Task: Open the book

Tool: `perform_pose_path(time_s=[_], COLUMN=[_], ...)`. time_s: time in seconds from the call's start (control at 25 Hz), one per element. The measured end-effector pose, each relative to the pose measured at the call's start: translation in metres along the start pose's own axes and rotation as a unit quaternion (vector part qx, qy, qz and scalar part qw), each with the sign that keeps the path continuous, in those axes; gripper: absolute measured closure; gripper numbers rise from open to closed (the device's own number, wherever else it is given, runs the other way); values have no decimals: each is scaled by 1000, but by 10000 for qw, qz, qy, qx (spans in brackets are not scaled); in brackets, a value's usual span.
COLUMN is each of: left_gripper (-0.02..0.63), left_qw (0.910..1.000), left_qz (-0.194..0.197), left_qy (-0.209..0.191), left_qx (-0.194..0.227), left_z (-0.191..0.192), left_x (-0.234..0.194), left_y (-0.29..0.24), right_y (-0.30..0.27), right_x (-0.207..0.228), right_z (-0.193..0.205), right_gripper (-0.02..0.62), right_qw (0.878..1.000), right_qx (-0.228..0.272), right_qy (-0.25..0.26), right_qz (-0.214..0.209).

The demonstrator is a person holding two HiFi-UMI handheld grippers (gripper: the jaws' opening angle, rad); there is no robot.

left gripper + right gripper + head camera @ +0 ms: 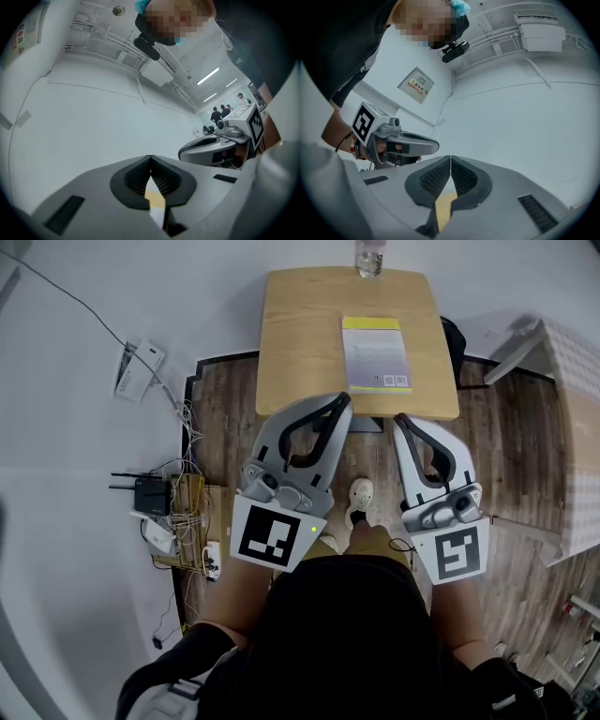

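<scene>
A closed book [375, 352] with a yellow-and-grey cover lies flat on the right half of a small wooden table [300, 343]. My left gripper [343, 405] hangs over the table's near edge, left of the book and short of it. Its jaws are shut with nothing between them [150, 160]. My right gripper [401, 420] is at the near edge just below the book's lower right corner, also shut and empty [450, 159]. Each gripper view looks level at a white wall and shows the other gripper beside it: the right gripper [220, 140] and the left gripper [393, 140].
A small clear object [370, 261] stands at the table's far edge. On the floor to the left are a router [150, 493], a power strip [211, 561] and tangled cables. A white piece of furniture [572, 427] stands to the right. My shoe [361, 498] is by the table.
</scene>
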State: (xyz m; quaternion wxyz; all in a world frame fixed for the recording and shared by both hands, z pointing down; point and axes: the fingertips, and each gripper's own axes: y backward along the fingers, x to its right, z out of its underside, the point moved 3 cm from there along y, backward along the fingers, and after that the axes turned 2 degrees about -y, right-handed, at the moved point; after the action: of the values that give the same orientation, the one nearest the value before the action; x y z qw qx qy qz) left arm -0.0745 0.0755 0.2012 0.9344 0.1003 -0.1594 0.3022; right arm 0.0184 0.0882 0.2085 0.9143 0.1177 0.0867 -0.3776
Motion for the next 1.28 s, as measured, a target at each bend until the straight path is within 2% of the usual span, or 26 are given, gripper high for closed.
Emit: perform_pose_path(time_s=[0.32, 0.88, 1.28], left_gripper=[601, 601, 601], left_qw=[9998, 9979, 9966], left_qz=[-111, -554, -663], left_qy=[-100, -174, -145], left_qx=[-140, -271, -463], left_z=[12, 32, 44], left_x=[-19, -53, -55], left_y=[-50, -113, -122], right_y=[-28, -80, -88], right_x=[43, 106, 123], right_z=[15, 42, 57], right_gripper=[566, 565, 565], right_qw=[9998, 9977, 9982], right_qx=[67, 225, 168], right_qy=[-71, -92, -138], right_qz=[-176, -629, -554])
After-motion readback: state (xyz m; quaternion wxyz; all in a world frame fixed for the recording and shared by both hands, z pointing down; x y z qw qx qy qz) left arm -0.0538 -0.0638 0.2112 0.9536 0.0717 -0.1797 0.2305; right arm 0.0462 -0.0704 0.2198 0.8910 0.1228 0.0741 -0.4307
